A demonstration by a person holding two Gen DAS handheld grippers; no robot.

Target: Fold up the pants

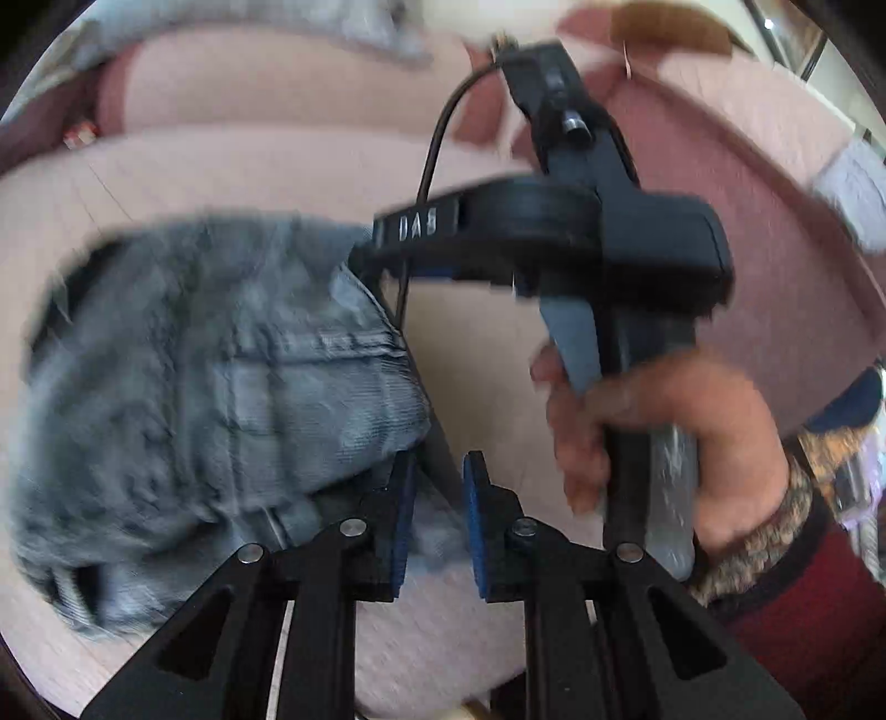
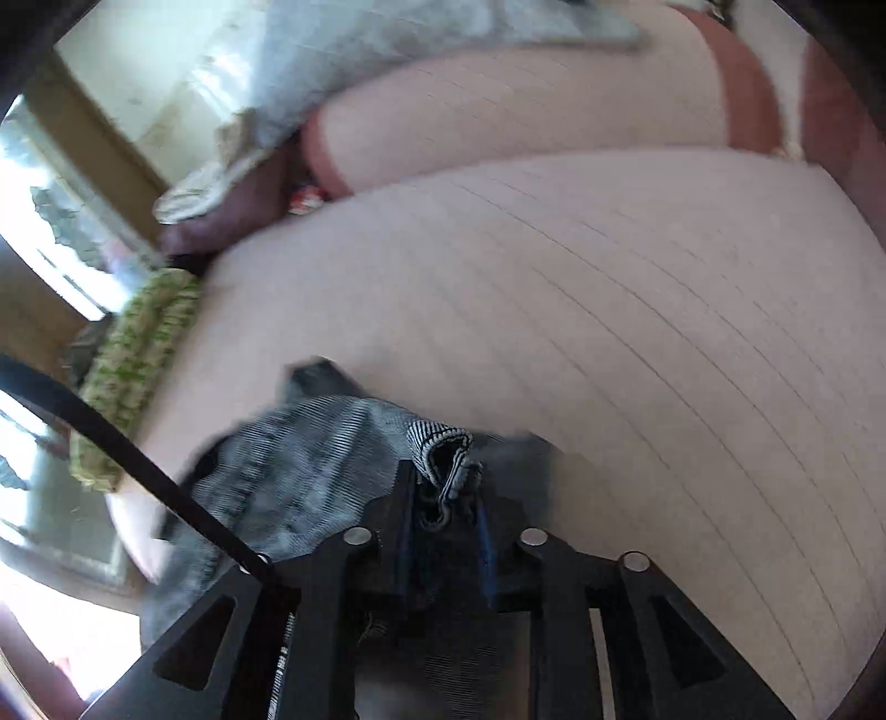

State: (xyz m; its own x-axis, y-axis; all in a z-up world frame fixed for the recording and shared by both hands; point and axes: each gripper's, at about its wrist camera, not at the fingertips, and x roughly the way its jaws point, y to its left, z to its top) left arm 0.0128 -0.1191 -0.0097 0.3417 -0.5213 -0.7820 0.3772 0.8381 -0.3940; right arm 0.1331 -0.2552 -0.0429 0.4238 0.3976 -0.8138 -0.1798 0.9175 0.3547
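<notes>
Grey washed denim pants (image 1: 194, 387) lie bunched on a pale pink cushion (image 1: 249, 166). At the bottom of the left wrist view my left gripper (image 1: 440, 526) has its blue pads close together, with a bit of the denim's edge pinched between them. A hand (image 1: 664, 443) holds the right gripper (image 1: 368, 249), whose fingers reach the pants' upper right edge. In the right wrist view the pants (image 2: 310, 459) bunch up in front of the right gripper (image 2: 446, 509). A folded hem sits between its parted pads, with a gap showing at the right pad.
The striped pink cushion (image 2: 609, 332) stretches wide to the right and far side. A green and white knitted cloth (image 2: 138, 354) hangs at its left edge by a bright window. Grey fabric (image 2: 387, 33) lies on the raised back. A patterned sleeve (image 1: 775, 543) is at right.
</notes>
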